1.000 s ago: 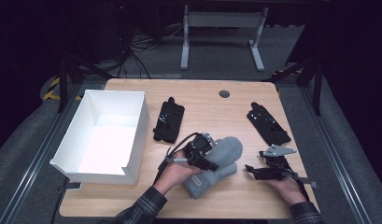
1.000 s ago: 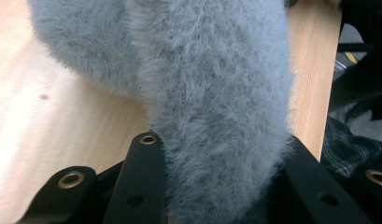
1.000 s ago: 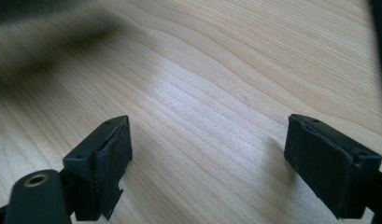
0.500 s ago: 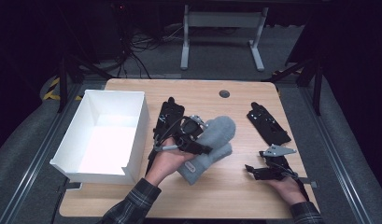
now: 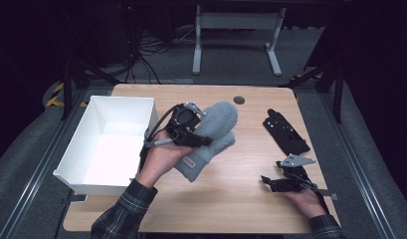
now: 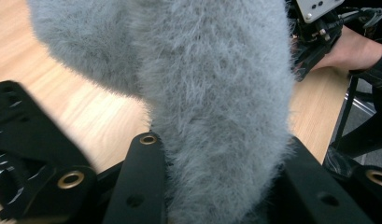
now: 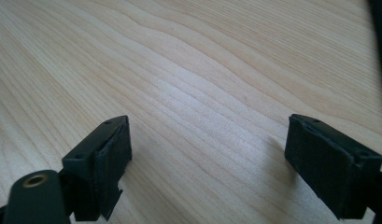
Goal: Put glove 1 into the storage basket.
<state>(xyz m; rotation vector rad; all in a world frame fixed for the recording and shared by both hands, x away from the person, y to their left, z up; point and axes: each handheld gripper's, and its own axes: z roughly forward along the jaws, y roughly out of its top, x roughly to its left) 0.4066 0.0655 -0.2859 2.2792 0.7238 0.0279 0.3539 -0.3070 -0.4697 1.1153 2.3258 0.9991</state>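
Above the middle of the bench, the following was recorded:

Bench: a light wooden bench top with rounded corners carried all items.
Left gripper: the black two-jaw left gripper was held in the person's left hand, raised off the bench surface just beside the right wall of the box.
Left jaws: closed on the mitten; in the left gripper view the fluffy fabric was squeezed between both black jaws.
Mitten: the grey fluffy knitted mitten hung in the left gripper, clear of the bench, over the bench's middle; its rounded end pointed toward the far edge, its cuff toward the near edge.
Mitten, close view: the mitten rose between the jaws, with wood grain visible behind it.
Box: an open white rectangular box stood at the left edge of the bench.
Right gripper: the black two-jaw right gripper, topped by a grey three-cornered plate, rested low near the near right corner in the right hand.
Right jaws: apart, with nothing but bare wood between the pads.
Holder: a flat black gripper holder lay by the right edge, well apart from the mitten.
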